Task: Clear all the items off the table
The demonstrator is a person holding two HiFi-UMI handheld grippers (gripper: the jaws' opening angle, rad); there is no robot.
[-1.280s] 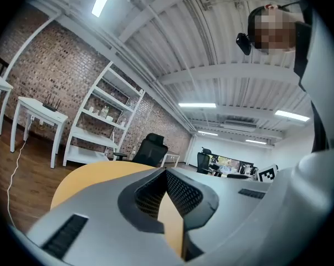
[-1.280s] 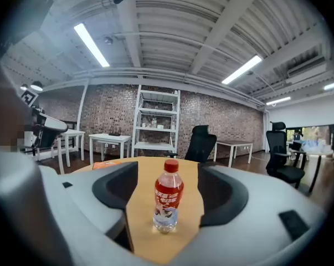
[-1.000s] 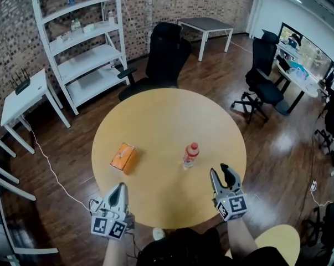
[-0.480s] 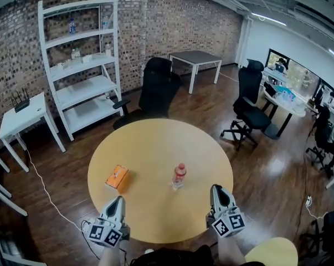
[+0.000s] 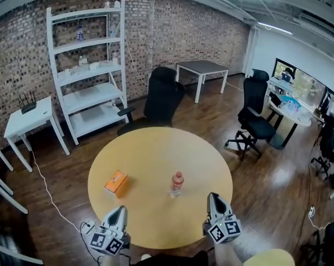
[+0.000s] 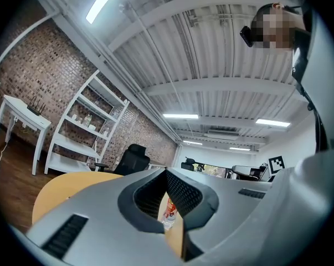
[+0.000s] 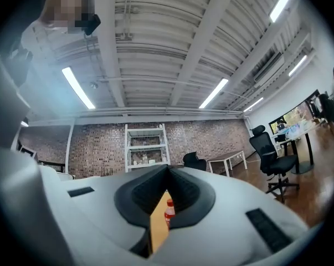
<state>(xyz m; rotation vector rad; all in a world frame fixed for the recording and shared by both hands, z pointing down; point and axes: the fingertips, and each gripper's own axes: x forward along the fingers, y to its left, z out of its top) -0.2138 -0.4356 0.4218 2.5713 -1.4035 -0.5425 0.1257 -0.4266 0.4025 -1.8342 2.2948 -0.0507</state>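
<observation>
A round wooden table (image 5: 155, 148) carries an orange box (image 5: 116, 182) on its left part and a clear bottle with a red cap and label (image 5: 176, 183) near its middle. My left gripper (image 5: 121, 209) hovers at the table's near edge, shut and empty, below the box. At the near edge to the right of the bottle, my right gripper (image 5: 212, 196) is also shut with nothing in it. In the left gripper view the bottle (image 6: 168, 212) shows through the notch under the closed jaws (image 6: 165, 172). The right gripper view shows the bottle (image 7: 169, 212) the same way, below the gripper (image 7: 168, 168).
A white shelf unit (image 5: 86, 65) stands against the brick wall, with a small white table (image 5: 28, 115) to its left. A black office chair (image 5: 164, 96) sits behind the round table; a grey table (image 5: 203, 68) and more chairs (image 5: 258, 115) stand at right. A cable (image 5: 45, 165) runs over the floor.
The right gripper's jaws stood open a second ago and are now shut on nothing. The head view has tilted up, showing more of the room; both grippers sit lower in it.
</observation>
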